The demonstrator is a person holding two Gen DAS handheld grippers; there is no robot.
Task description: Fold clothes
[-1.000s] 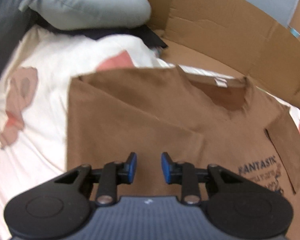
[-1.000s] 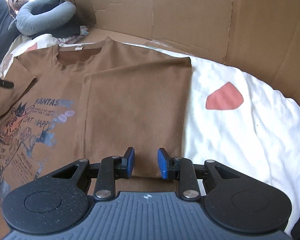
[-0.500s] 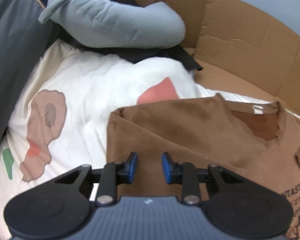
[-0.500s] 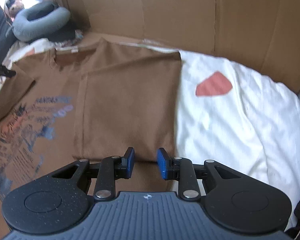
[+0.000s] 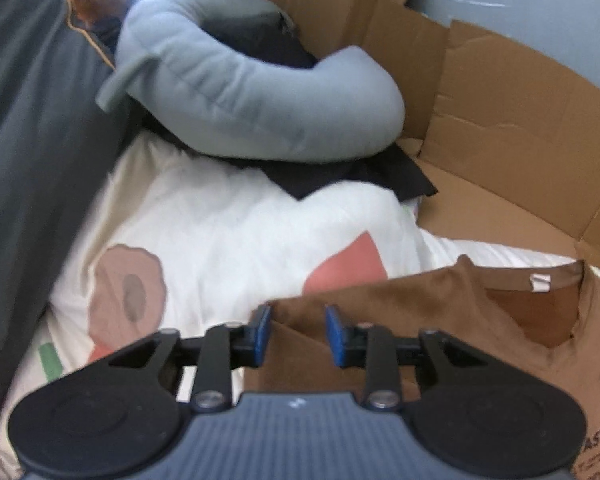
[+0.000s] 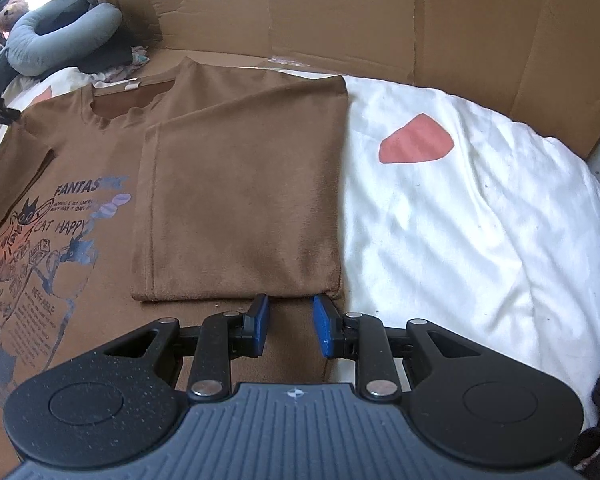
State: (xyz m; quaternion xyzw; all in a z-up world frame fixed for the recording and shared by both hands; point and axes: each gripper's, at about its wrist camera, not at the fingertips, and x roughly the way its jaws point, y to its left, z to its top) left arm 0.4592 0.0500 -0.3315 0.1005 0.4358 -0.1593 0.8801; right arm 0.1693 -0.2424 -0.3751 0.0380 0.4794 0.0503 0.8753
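A brown T-shirt (image 6: 236, 184) with a cat print lies flat on a white bedspread (image 6: 472, 216). Its right side is folded over onto the chest. My right gripper (image 6: 287, 322) is open and empty, just in front of the folded flap's near edge. In the left wrist view the shirt's left shoulder and sleeve (image 5: 380, 308) lie flat, with the collar and its white tag to the right. My left gripper (image 5: 296, 332) is open and empty, with its fingertips over the outer edge of that sleeve.
A grey U-shaped pillow (image 5: 256, 92) lies on dark cloth at the back left. Cardboard walls (image 6: 380, 12) stand along the far side of the bed. A dark grey cushion (image 5: 32, 140) runs along the left edge. A plush toy (image 6: 8, 8) sits behind the pillow.
My left gripper has moved left and toward the shirt's shoulder edge, away from the chest. My right gripper has pulled back toward the flap's near edge. Both stay open.
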